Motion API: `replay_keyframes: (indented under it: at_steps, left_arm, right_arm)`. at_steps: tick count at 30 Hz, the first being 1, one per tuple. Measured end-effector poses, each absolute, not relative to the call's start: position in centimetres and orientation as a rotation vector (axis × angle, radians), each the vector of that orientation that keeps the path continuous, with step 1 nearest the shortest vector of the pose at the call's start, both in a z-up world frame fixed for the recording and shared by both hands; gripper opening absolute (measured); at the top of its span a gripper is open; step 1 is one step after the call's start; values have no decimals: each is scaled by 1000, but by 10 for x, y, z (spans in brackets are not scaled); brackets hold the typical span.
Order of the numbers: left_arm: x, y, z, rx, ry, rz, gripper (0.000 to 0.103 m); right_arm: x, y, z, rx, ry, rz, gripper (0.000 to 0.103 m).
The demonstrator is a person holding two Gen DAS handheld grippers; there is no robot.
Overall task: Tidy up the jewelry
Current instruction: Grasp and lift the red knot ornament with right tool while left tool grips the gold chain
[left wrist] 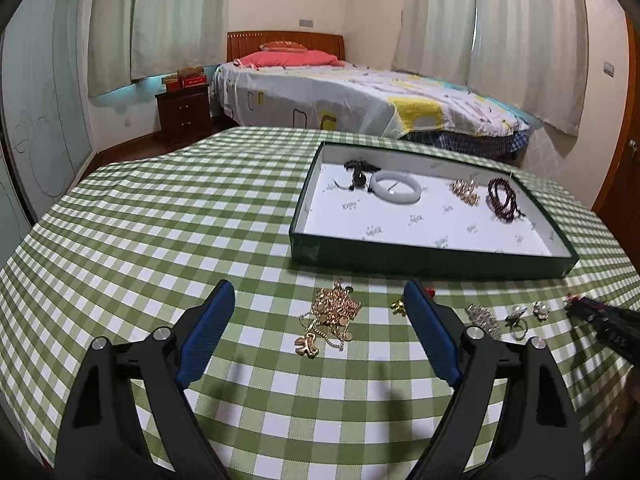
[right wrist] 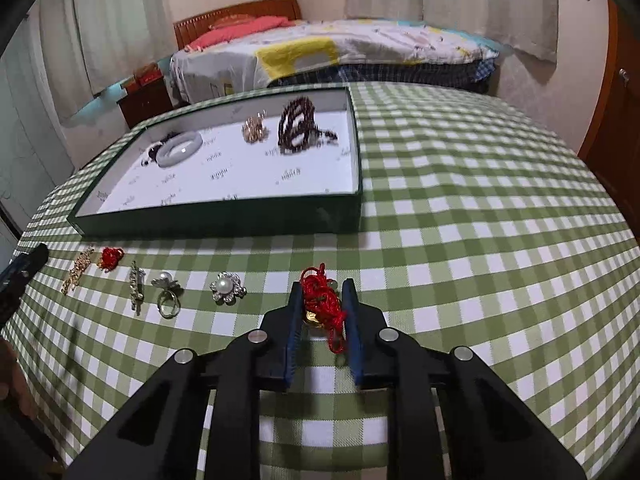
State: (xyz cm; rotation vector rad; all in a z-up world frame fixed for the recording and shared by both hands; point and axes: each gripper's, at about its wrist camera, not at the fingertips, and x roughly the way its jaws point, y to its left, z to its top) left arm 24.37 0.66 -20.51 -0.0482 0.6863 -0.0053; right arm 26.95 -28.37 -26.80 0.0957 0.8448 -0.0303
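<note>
A dark green tray (left wrist: 432, 262) (right wrist: 224, 220) with a white floor holds a white bangle (left wrist: 395, 187) (right wrist: 180, 149), a black piece (left wrist: 359, 172), a gold piece (left wrist: 465, 191) (right wrist: 255, 129) and a dark red bead string (left wrist: 503, 200) (right wrist: 296, 125). My left gripper (left wrist: 320, 298) is open just above a gold chain pile (left wrist: 332, 316) on the cloth. My right gripper (right wrist: 323, 292) is shut on a red cord charm with a gold piece (right wrist: 322, 304). Its tip shows at the right edge of the left wrist view (left wrist: 600, 316).
On the green checked tablecloth (right wrist: 460, 220) lie a red knot charm (right wrist: 110, 258), a gold brooch (right wrist: 78, 270), a silver clip (right wrist: 136, 286), a pearl ring (right wrist: 166, 294) and a pearl flower brooch (right wrist: 227, 287). A bed (left wrist: 360, 96) stands behind the table.
</note>
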Motion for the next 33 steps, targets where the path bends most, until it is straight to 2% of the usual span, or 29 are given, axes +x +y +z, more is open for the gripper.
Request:
replay_keyframes:
  at_steps: [6, 15, 17, 20, 23, 27, 33]
  left_arm:
    - [262, 6, -220, -61, 800, -16, 59]
    - [279, 5, -235, -81, 909, -27, 57]
    - [280, 4, -235, -80, 907, -27, 53]
    - [280, 5, -235, -83, 904, -24, 39]
    - [280, 6, -235, -103, 901, -56, 18]
    - [278, 7, -233, -120, 891, -78, 11]
    - [269, 9, -224, -140, 825, -105, 10]
  right_arm:
    - [252, -278, -257, 85, 801, -2, 20]
    - [239, -268, -245, 69, 763, 26, 20]
    - [238, -269, -245, 73, 761, 27, 20]
    - [237, -270, -244, 75, 757, 27, 20]
    - [237, -270, -245, 80, 754, 28, 20]
    - [236, -271, -245, 80, 752, 28, 20]
    - [235, -270, -244, 82, 739, 35, 20]
